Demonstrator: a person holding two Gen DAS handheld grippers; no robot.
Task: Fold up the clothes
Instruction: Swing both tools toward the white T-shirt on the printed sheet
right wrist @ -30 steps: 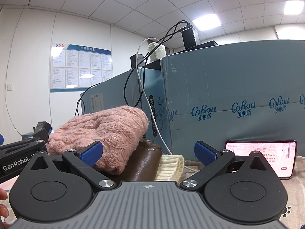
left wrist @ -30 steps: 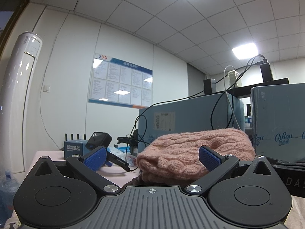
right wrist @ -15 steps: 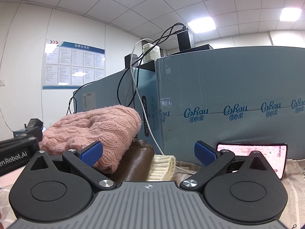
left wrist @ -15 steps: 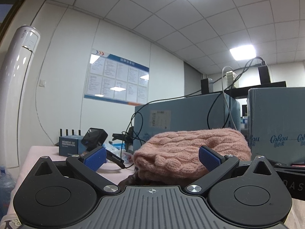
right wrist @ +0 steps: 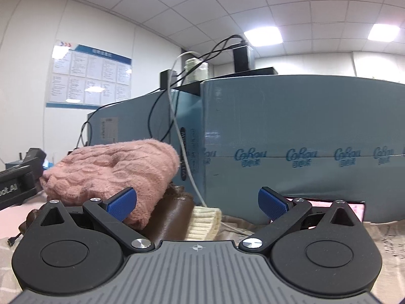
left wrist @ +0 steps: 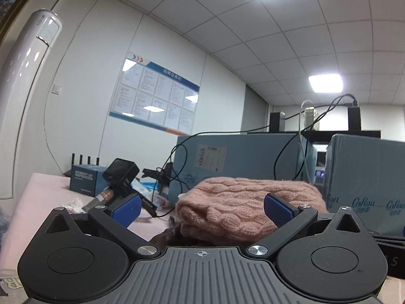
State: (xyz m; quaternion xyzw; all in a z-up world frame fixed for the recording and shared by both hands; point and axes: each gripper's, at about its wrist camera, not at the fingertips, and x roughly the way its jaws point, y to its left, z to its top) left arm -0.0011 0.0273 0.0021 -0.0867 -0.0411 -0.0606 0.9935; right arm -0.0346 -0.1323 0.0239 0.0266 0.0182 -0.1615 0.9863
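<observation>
A folded pink cable-knit sweater (left wrist: 243, 202) lies on top of a brown leather garment (right wrist: 169, 212), with a cream knit piece (right wrist: 202, 224) beside it. My left gripper (left wrist: 201, 206) is open just in front of the sweater, nothing between its blue pads. In the right wrist view the pink sweater (right wrist: 114, 169) sits to the left. My right gripper (right wrist: 197, 204) is open too, facing the cream knit and the brown garment, and holds nothing. The other gripper's black body (right wrist: 17, 182) shows at the left edge.
Big blue cardboard boxes (right wrist: 303, 141) stand right behind the clothes, with black and white cables (right wrist: 174, 116) hanging down. A phone with a lit screen (right wrist: 354, 209) leans on a box. A small blue box (left wrist: 86, 179), a black camera (left wrist: 121, 174) and clutter lie at left on the pink tablecloth (left wrist: 43, 197).
Both grippers have risen and tilted a little, so the clothes pile sits lower in each view. Both stayed open. The clothes have not moved.
</observation>
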